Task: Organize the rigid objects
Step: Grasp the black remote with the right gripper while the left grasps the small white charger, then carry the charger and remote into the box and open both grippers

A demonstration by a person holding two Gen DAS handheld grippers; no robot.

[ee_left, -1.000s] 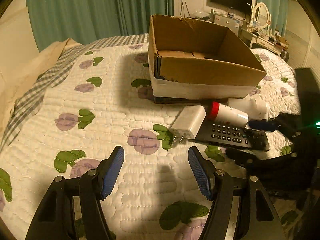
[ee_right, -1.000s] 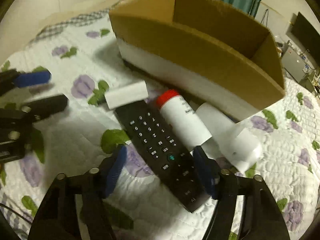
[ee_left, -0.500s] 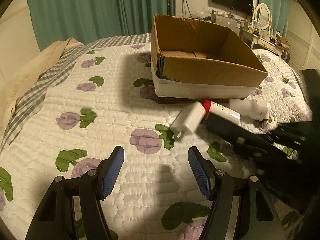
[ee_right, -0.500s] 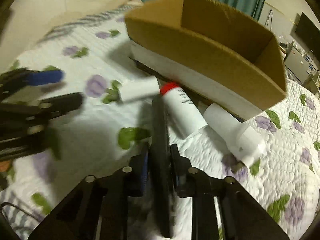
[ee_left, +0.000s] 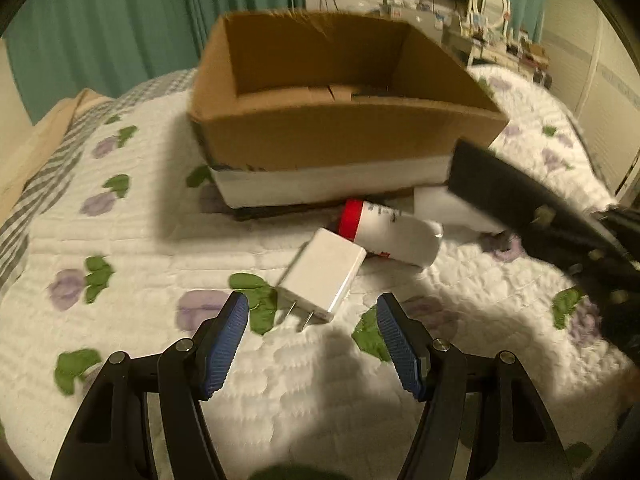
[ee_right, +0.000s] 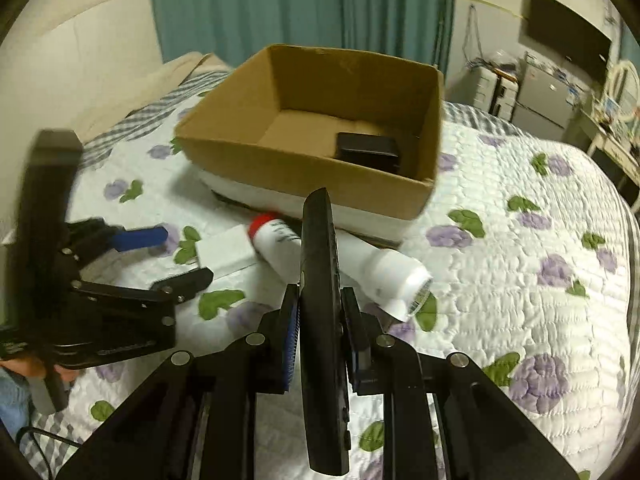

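Observation:
My right gripper (ee_right: 320, 320) is shut on a black remote control (ee_right: 320, 280), held on edge above the bed and pointing at the cardboard box (ee_right: 320, 184). The remote also shows in the left wrist view (ee_left: 500, 188). My left gripper (ee_left: 312, 332) is open, low over the quilt, just in front of a white plug adapter (ee_left: 324, 272). Behind the adapter lie a white bottle with a red cap (ee_left: 388, 232) and a white flashlight (ee_right: 384, 276). A black object (ee_right: 366, 150) sits inside the box.
The floral quilt (ee_left: 120, 264) covers the bed. Green curtains (ee_right: 300, 4) hang behind. A dresser with a mirror (ee_right: 616, 84) and a wall TV (ee_right: 568, 40) stand at the right.
My right gripper closed on the remote, lifted it off the quilt and turned it on edge toward the box. My left gripper moved forward up to the white adapter.

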